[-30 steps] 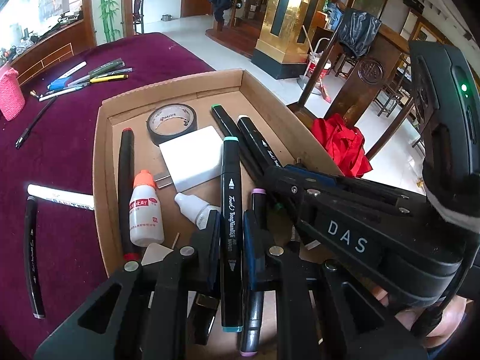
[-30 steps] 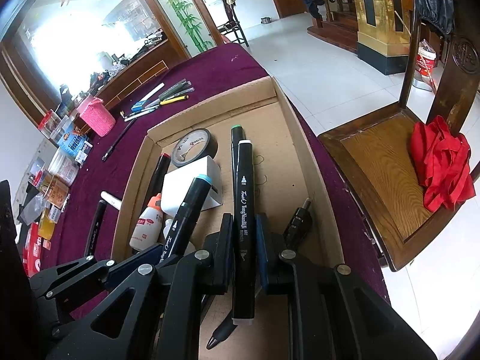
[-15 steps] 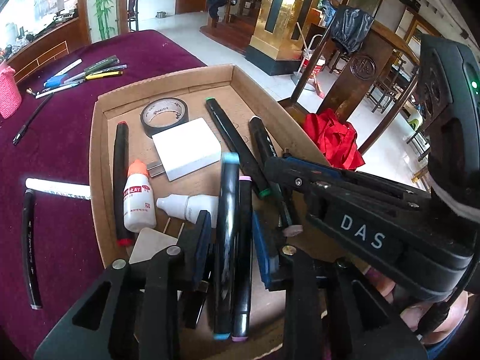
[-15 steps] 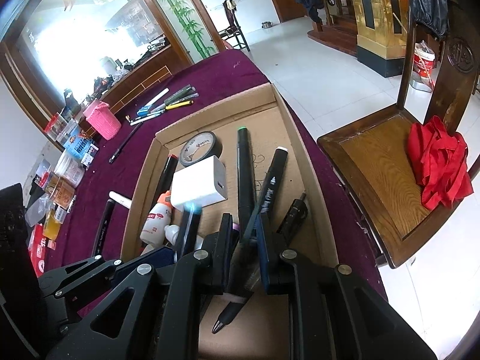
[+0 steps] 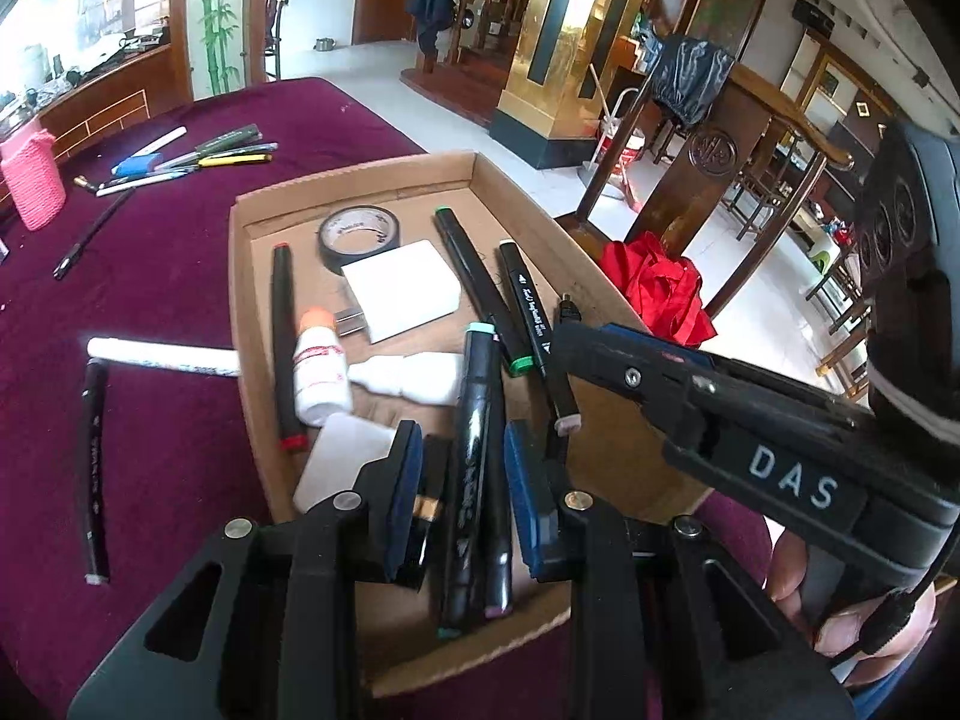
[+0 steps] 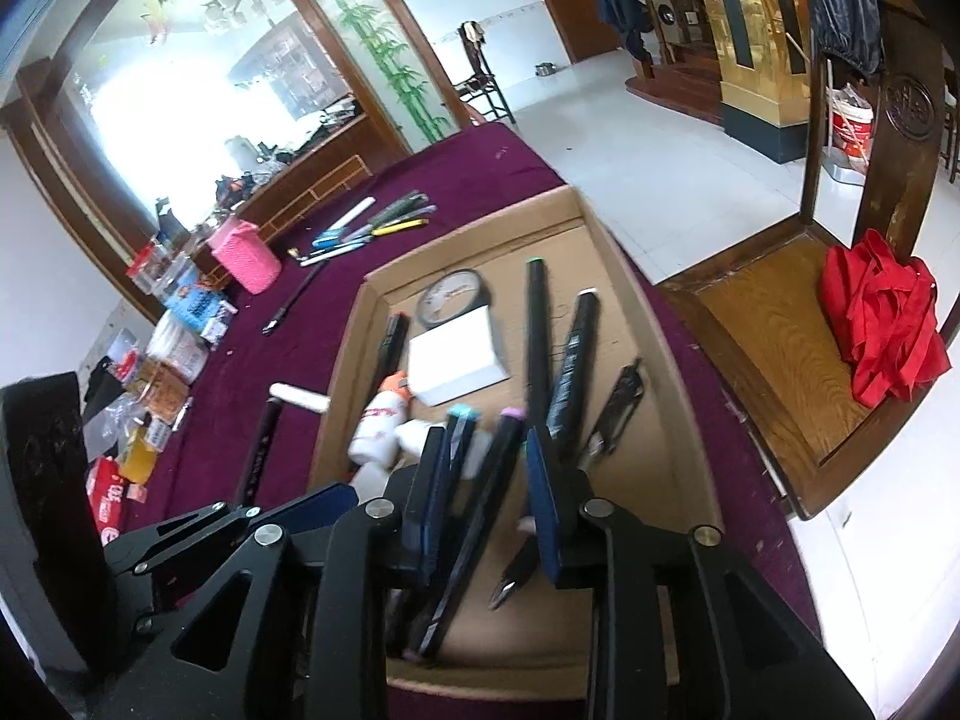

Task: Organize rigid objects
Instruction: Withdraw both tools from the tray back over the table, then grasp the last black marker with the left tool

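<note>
A cardboard box [image 5: 240, 276] on the purple tablecloth holds several black markers, a tape roll [image 5: 358, 231], a white charger [image 5: 402, 288] and a glue bottle [image 5: 318, 366]. My left gripper [image 5: 467, 498] hovers open over the box's near end. A teal-capped marker [image 5: 474, 420] and a purple-capped marker [image 5: 498, 540] lie loose on the box floor below its pads. My right gripper [image 6: 487, 498] hangs beside it, jaws opening, gripping nothing. Under it lie the same teal-capped marker [image 6: 462, 420] and purple-capped marker [image 6: 510, 417]. The white-capped marker [image 6: 573, 360] rests beyond.
Outside the box on the left lie a white marker [image 5: 156, 355] and a black pen [image 5: 93, 468]. Several pens [image 5: 192, 156] and a pink basket [image 5: 30, 180] sit farther back. A wooden chair with red cloth [image 6: 882, 312] stands right of the table edge.
Both grippers let go: the teal-capped marker dropped from the left one, the white-capped marker from the right, both now in the box. Both grippers drew back and rose.
</note>
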`<act>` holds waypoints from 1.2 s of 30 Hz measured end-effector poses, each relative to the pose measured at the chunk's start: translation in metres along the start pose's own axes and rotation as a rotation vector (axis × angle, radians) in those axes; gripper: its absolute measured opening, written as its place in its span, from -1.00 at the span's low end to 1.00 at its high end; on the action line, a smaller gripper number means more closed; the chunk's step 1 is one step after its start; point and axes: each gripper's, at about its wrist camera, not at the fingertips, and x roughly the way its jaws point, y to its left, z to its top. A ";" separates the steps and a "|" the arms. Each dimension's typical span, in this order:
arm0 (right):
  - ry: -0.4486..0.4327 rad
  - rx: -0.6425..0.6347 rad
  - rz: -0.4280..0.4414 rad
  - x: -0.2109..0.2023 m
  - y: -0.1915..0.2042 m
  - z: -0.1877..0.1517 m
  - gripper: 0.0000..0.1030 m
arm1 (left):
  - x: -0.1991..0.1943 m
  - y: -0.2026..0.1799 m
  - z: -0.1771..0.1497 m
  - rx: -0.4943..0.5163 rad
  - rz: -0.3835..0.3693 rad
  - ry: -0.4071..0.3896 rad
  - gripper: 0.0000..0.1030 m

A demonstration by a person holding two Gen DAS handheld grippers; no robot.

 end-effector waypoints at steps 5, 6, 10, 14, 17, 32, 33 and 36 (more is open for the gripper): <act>-0.005 -0.033 0.028 -0.006 0.022 -0.007 -0.54 | -0.025 0.025 -0.007 -0.033 -0.001 -0.040 -0.50; -0.006 -0.039 0.033 -0.006 0.026 -0.008 -0.54 | -0.028 0.030 -0.008 -0.039 0.003 -0.045 -0.50; 0.001 -0.076 0.052 -0.004 0.046 -0.013 -0.50 | -0.044 0.072 -0.019 -0.096 0.046 -0.068 -0.50; 0.015 -0.106 0.065 0.002 0.063 -0.017 -0.48 | -0.054 0.111 -0.029 -0.172 0.081 -0.073 -0.50; 0.032 -0.123 0.078 0.009 0.074 -0.021 -0.48 | -0.062 0.141 -0.037 -0.229 0.106 -0.083 -0.51; 0.107 -0.204 0.117 0.030 0.109 -0.044 -0.48 | -0.014 0.197 -0.029 -0.314 0.191 0.034 -0.27; 0.108 -0.205 0.117 0.030 0.109 -0.044 -0.48 | -0.010 0.197 -0.028 -0.312 0.200 0.043 -0.27; 0.111 -0.207 0.116 0.030 0.108 -0.045 -0.48 | 0.007 0.194 -0.023 -0.281 0.247 0.059 -0.27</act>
